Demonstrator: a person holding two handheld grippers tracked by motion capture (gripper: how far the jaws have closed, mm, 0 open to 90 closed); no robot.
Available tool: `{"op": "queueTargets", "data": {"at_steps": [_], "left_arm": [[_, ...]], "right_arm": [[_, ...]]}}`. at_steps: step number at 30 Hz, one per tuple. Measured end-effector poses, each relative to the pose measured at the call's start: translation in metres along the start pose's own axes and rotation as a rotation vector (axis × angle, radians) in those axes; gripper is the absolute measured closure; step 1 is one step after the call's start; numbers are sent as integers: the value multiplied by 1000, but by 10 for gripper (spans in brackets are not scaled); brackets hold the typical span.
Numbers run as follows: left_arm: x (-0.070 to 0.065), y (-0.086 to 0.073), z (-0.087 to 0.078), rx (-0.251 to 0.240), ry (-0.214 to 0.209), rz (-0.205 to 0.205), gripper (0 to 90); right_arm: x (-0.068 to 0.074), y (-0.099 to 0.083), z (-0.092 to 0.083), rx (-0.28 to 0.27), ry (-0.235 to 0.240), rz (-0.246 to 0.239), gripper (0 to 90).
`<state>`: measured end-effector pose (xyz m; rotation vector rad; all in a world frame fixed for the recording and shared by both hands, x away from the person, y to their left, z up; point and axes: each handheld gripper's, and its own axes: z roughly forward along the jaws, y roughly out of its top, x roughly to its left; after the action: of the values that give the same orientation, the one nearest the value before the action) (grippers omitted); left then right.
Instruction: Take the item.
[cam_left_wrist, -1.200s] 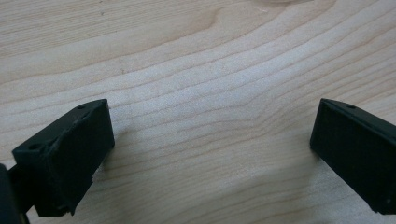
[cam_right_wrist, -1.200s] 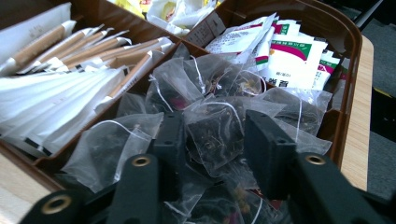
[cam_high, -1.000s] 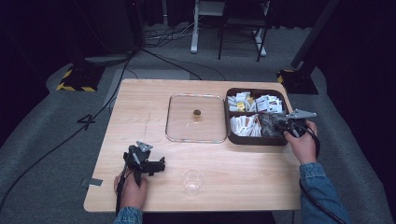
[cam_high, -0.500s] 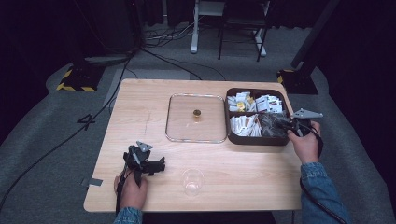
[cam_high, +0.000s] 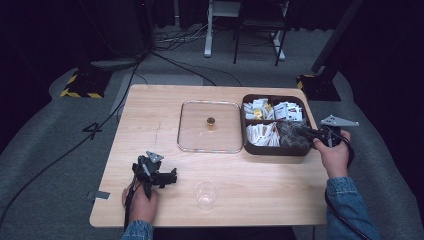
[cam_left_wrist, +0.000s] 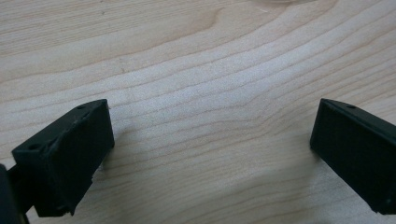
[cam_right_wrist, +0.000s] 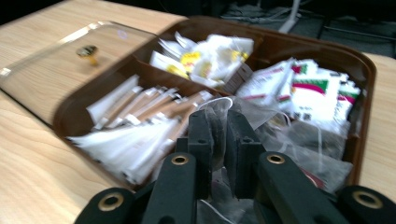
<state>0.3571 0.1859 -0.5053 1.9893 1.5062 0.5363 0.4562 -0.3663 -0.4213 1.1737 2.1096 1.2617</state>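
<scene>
A brown compartment box (cam_high: 272, 151) stands at the table's right, filled with sachets, paper sticks and mesh tea bags. My right gripper (cam_high: 301, 132) reaches into its near right compartment from the right. In the right gripper view the right gripper (cam_right_wrist: 218, 122) is shut on a translucent mesh tea bag (cam_right_wrist: 250, 115), whose fabric is pinched between the pads, above the other tea bags (cam_right_wrist: 322, 140). My left gripper (cam_high: 172, 178) rests on the table near the front left, pointing right. In its own view the left gripper (cam_left_wrist: 210, 140) is open over bare wood.
A clear square lid (cam_high: 210, 126) with a small gold knob (cam_high: 211, 121) lies flat left of the box. A clear plastic cup (cam_high: 206, 194) stands near the front edge, right of the left gripper. White paper sticks (cam_right_wrist: 135, 121) fill the box's near left compartment.
My right hand and gripper have drawn back to the right and risen slightly over the box. The left gripper has stayed put.
</scene>
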Motion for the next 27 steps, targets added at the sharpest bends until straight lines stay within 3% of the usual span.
{"op": "queueTargets", "data": {"at_steps": [14,27], "left_arm": [[0,0,0,0,0,0,0],[0,0,0,0,0,0,0]], "right_arm": [[32,23,-21,-74,122,-43,821],[61,41,-41,-107,187,-98,821]]}}
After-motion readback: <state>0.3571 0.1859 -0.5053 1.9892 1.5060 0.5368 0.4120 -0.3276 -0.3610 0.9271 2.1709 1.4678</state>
